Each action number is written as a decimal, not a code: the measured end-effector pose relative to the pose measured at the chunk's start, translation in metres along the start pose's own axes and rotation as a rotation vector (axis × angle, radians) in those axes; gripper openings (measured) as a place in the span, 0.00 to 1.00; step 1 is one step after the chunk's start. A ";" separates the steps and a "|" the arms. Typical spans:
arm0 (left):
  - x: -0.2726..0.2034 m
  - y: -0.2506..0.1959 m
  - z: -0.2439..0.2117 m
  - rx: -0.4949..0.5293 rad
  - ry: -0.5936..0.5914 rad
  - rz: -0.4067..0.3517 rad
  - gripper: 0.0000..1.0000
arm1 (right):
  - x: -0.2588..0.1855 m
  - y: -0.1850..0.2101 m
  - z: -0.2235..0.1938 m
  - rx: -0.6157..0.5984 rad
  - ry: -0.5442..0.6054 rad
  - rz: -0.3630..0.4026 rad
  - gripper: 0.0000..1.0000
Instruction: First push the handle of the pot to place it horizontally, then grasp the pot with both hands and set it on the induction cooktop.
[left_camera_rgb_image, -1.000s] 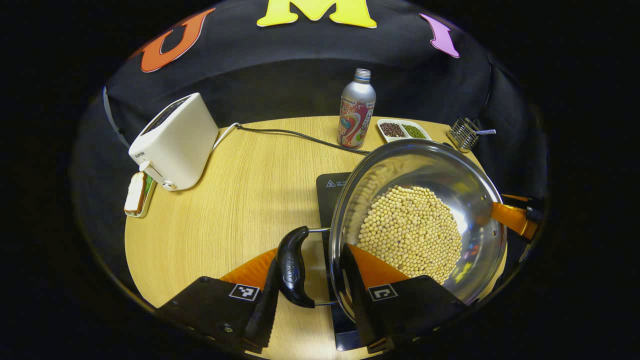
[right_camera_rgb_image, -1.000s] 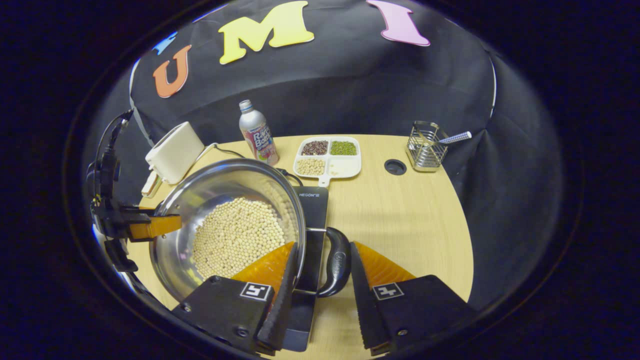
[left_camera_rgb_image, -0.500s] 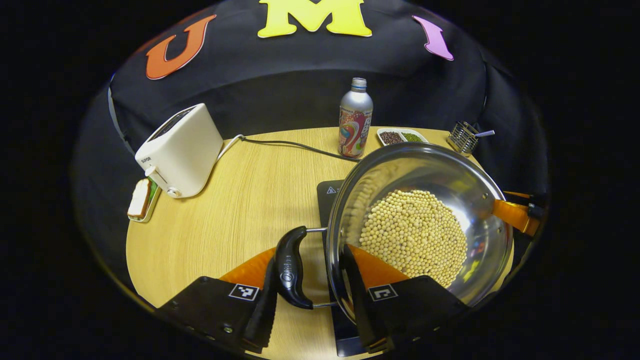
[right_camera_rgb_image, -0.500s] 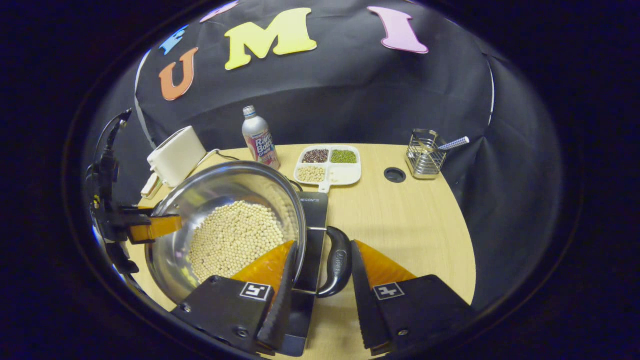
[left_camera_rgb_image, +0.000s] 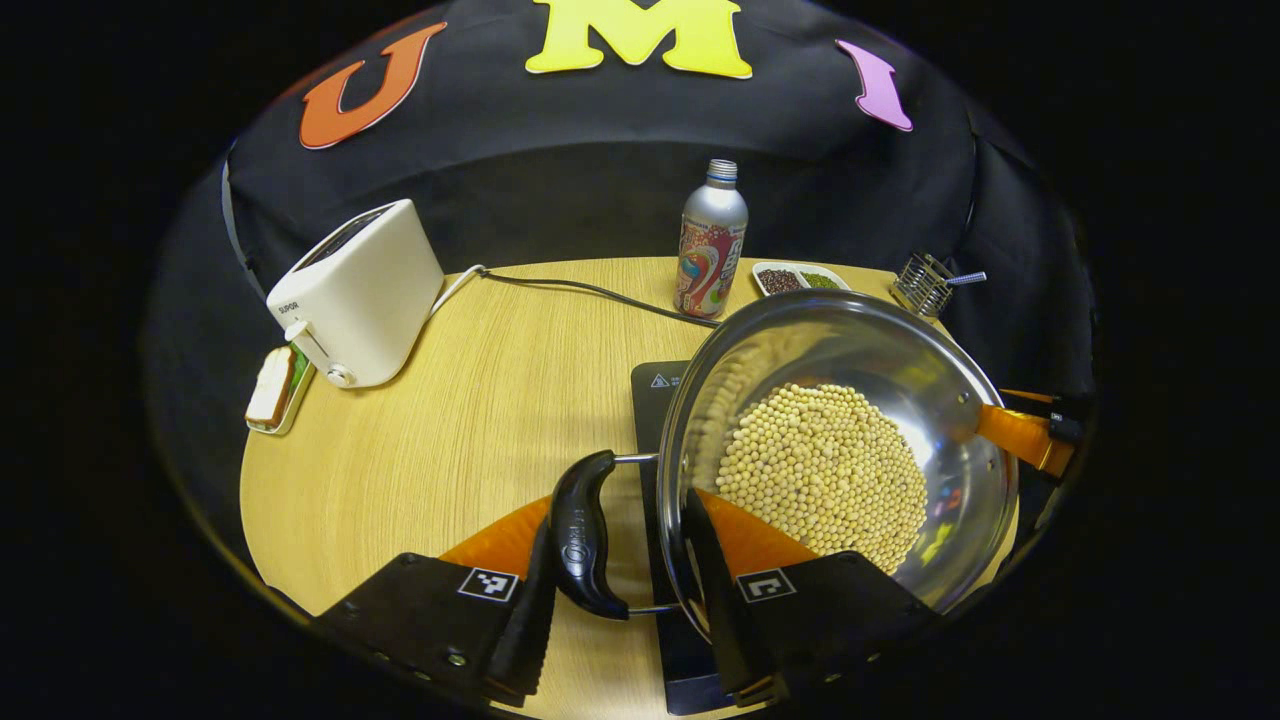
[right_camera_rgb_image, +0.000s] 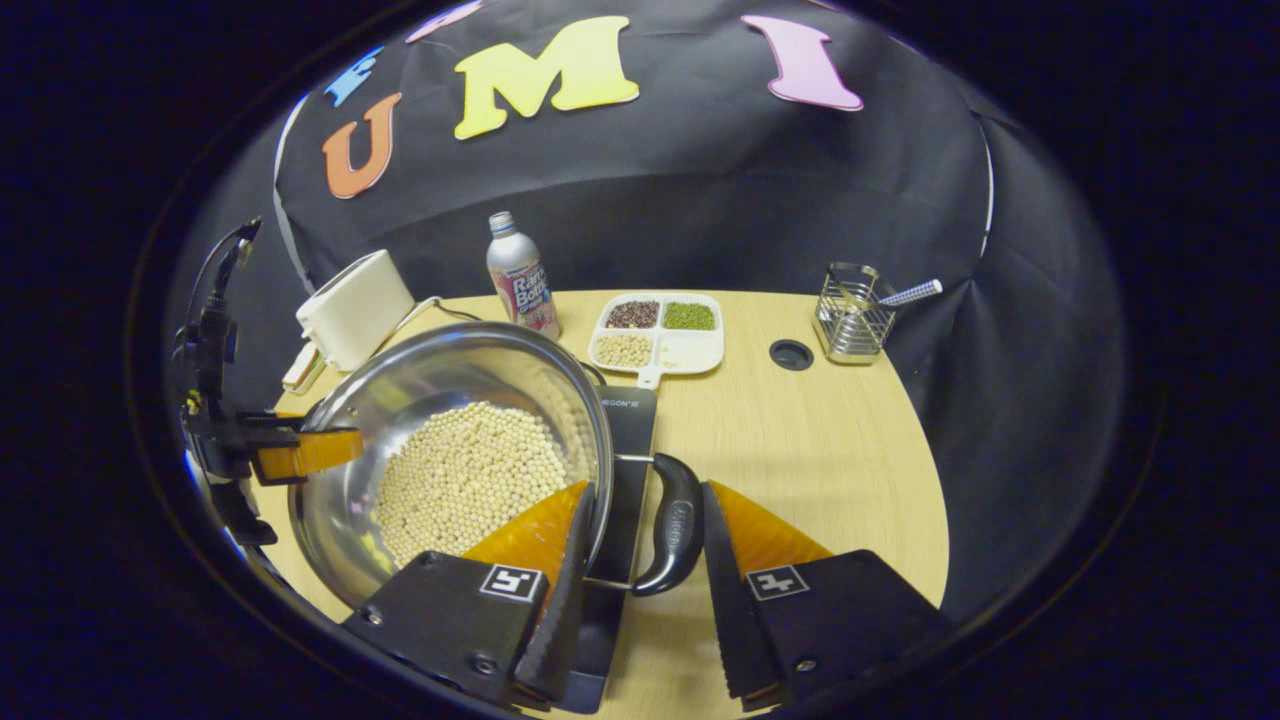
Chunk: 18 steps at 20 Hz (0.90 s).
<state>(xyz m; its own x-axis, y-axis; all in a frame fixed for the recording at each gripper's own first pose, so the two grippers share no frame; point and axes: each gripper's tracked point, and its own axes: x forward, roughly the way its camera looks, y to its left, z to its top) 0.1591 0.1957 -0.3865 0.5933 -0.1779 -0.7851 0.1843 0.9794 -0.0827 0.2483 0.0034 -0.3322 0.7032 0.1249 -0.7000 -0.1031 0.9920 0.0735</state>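
Note:
A steel pot (left_camera_rgb_image: 900, 350) holding pale beans (left_camera_rgb_image: 820, 470) sits over the black induction cooktop (left_camera_rgb_image: 655, 385); I cannot tell whether they touch. My left gripper (left_camera_rgb_image: 615, 590) is shut on the pot, one finger outside its black side handle (left_camera_rgb_image: 580, 530) and the other inside the rim. My right gripper (right_camera_rgb_image: 645, 590) is shut on the opposite black handle (right_camera_rgb_image: 675, 525) the same way, with its inner finger over the beans (right_camera_rgb_image: 460, 480). The cooktop (right_camera_rgb_image: 628, 425) shows behind the pot (right_camera_rgb_image: 430, 370). Each view shows the other gripper's orange finger at the far rim, the right gripper (left_camera_rgb_image: 1020, 435) and the left gripper (right_camera_rgb_image: 300, 452).
On the round wooden table (left_camera_rgb_image: 470, 400) stand a white toaster (left_camera_rgb_image: 355, 295) with its cord, a toast-shaped item (left_camera_rgb_image: 272, 388), a drink bottle (left_camera_rgb_image: 711, 240), a divided tray of beans (right_camera_rgb_image: 658, 332), a wire holder (right_camera_rgb_image: 848, 312) and a cable hole (right_camera_rgb_image: 791, 354).
Both grippers and the pot have shifted slightly, and the table's background has slid down a little in both views. Both grips are unchanged.

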 end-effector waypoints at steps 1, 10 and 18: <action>0.000 0.000 0.000 -0.007 -0.002 -0.004 0.64 | 0.001 0.000 -0.001 0.002 -0.002 0.001 0.58; 0.002 0.007 -0.011 -0.088 0.006 -0.013 0.72 | -0.009 -0.006 0.003 0.055 -0.063 0.013 0.80; -0.050 0.020 0.015 -0.034 -0.183 0.057 0.99 | -0.051 -0.001 0.018 0.001 -0.146 -0.062 0.82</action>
<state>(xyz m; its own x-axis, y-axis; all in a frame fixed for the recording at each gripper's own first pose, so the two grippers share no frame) 0.1452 0.2228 -0.3397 0.7354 -0.1330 -0.6644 0.1213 0.9906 -0.0640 0.2248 -0.0033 -0.2837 0.8027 0.0648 -0.5929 -0.0558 0.9979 0.0336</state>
